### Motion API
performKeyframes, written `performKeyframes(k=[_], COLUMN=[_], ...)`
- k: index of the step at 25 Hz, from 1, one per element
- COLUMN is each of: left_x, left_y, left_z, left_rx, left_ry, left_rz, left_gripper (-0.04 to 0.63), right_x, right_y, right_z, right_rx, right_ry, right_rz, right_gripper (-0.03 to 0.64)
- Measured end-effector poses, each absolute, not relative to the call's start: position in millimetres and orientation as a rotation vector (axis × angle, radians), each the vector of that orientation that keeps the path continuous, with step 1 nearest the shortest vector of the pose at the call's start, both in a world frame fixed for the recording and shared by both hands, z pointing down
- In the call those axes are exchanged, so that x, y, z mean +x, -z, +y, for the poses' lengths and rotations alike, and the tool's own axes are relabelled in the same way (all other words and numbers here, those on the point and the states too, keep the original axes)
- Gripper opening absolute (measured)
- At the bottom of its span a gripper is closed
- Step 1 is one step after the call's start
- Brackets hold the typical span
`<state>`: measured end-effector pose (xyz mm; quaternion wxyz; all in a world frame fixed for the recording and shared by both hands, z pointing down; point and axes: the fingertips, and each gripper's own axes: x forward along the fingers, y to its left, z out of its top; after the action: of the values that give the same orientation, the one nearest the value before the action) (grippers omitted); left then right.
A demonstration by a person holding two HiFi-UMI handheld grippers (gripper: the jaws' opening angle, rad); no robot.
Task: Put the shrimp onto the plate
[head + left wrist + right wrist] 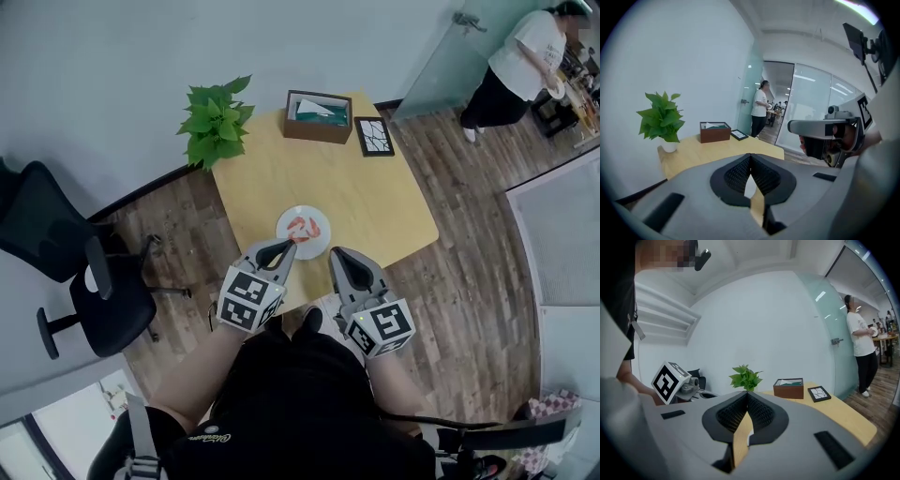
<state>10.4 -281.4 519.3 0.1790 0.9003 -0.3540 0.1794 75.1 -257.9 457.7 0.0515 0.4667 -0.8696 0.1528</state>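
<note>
**A:** Nearest first. The two tools?

**B:** Left hand-held gripper: just near-left of the plate, tip aimed at its rim. Can't tell if it is over the rim or short of it. Jaws closed, pads meeting at the tip, nothing between them. Right hand-held gripper: near-right of the plate, a little further off than the left one. Its jaws are also pressed together and empty.

**A:** Anything else on the near side?

**B:** Chair: black, on the wood floor, well left of the plate.

**A:** And the shrimp?

**B:** Shrimp: orange-red pieces lying on the plate, about its middle. The plate is white and round, and sits on the surface close to the near edge.

**A:** Past the plate?

**B:** A stretch of bare pale wood first, then three things along the far edge.
- Plant: green and leafy, beyond and left of the plate at the corner.
- Box: brown, open-topped, straight beyond the plate. Something white and green is inside, but I can't make out what.
- Frame: dark, lying flat, beyond and right of the plate.

**A:** Farthest?

**B:** Person: white top, dark trousers, standing well beyond and right of the plate. A glass door stands between the person and the plate.
</note>
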Motion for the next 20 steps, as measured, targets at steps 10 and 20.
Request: performKeyframes(k=[10,20], left_x=[-2,-5], left_y=[-483,-479], left_z=[-274,-271], left_rx=[2.573,2.582], left_ry=[-0.413,-0.425], left_rz=[-1.099,-1.127], left_gripper=[0.005,0.005], right_x=[67,69], right_y=[-442,-443], right_z=[-252,-251], right_rx=[1.407,1.431], right_ry=[-0.406,-0.392], right_rz=[-2.654,-2.63], right_gripper=[0.003,0.002])
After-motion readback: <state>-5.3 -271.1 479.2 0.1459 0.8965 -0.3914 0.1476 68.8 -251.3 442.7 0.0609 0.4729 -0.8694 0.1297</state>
